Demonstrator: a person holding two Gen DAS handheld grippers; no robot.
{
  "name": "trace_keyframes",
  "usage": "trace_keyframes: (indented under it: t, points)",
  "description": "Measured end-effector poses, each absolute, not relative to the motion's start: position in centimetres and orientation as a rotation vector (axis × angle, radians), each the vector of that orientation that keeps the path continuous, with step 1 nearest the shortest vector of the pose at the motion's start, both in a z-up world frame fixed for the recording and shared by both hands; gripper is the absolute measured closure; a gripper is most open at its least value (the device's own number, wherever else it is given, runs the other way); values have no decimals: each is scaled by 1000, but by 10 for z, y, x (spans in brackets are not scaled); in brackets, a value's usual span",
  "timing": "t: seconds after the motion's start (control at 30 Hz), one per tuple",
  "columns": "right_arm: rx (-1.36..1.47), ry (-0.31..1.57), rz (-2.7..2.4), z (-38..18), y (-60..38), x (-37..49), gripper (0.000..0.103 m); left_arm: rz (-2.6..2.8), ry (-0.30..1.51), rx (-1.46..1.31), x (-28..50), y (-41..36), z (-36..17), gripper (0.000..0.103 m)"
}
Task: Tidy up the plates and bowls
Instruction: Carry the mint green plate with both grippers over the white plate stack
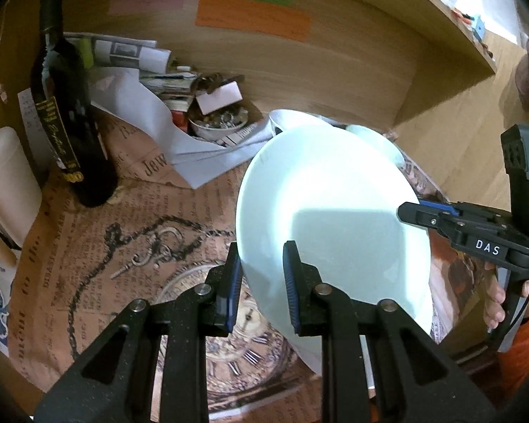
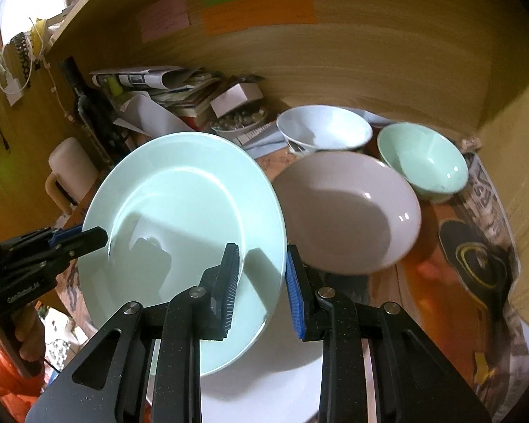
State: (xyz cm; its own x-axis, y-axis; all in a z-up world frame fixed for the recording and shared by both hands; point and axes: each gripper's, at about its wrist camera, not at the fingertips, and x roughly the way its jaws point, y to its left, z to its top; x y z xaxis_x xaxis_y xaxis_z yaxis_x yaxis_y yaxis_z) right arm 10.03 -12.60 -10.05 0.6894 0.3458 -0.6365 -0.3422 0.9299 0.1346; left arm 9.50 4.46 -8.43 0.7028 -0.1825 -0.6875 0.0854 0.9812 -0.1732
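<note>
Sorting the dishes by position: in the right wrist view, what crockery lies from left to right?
Pale green plate → grey shallow bowl → green bowl. The white bowl sits behind, overlapping the order.

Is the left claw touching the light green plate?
Touching. In the left wrist view, the left claw has one finger on each side of the light green plate's rim, pinching it. The right wrist view shows it meeting the rim too.

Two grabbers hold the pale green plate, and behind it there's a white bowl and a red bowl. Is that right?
Not quite: no bowl is red. The right wrist view shows the white bowl beside a pale green bowl. The rest stands: the left gripper and right gripper both hold the pale green plate.
</note>
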Motion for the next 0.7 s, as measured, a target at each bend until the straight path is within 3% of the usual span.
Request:
trace_keyframes:
  t: [0.7]
  points:
    - [61, 783, 365, -137, -153, 74, 79, -178, 882, -115, 82, 13, -123, 81]
